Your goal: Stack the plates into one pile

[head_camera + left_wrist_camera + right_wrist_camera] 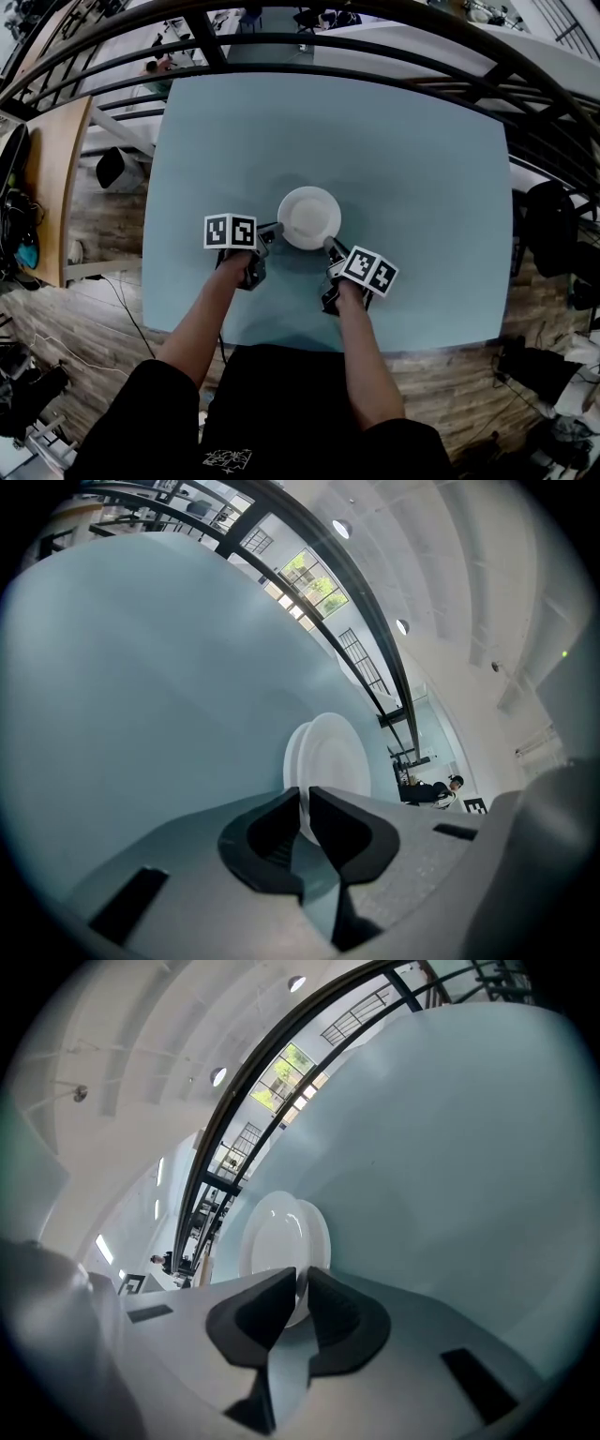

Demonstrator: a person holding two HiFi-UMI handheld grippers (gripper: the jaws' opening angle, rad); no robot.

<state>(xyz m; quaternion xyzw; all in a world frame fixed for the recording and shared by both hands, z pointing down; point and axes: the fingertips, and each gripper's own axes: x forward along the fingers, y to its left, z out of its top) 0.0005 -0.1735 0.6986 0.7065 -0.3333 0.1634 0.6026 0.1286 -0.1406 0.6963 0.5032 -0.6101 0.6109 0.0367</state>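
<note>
Head view: one white stack of plates [309, 217] sits near the middle of the blue table [412, 159], nothing else on the tabletop. The left gripper [274, 229] meets the rim at about 8 o'clock of the stack and the right gripper [330, 246] at about 5 o'clock. Both tips are at the rim, so neither hand is nearer. The plates are round, so there is no long axis to line up with

Left gripper view: two plates show, the top plate [339, 754] lying on the lower plate [292, 757], edges nearly flush. The rim of the top plate runs straight in at 12 o'clock between the jaws. The jaws stand narrow and the pads look pressed on that rim, so I read it as gripped. The table fills the view from 9 to 12 o'clock

Right gripper view: same pair from the other side, the glossy face of the top plate toward 11 o'clock and the lower plate's edge peeking out at 1 o'clock. The rim again sits dead ahead between the jaws. The jaws are narrow, but a thin sliver of slack seems to show beside the rim, so I read them as loose around it, not clamping

Containers: none apart from the plates, and the top plate is bare with nothing in it

Judgement: the pile looks made. The next move turns on the rim lying straight ahead inside each jaw pair. Each gripper needs to spread and back straight out along its own line, or it may drag the top plate off centre
</note>
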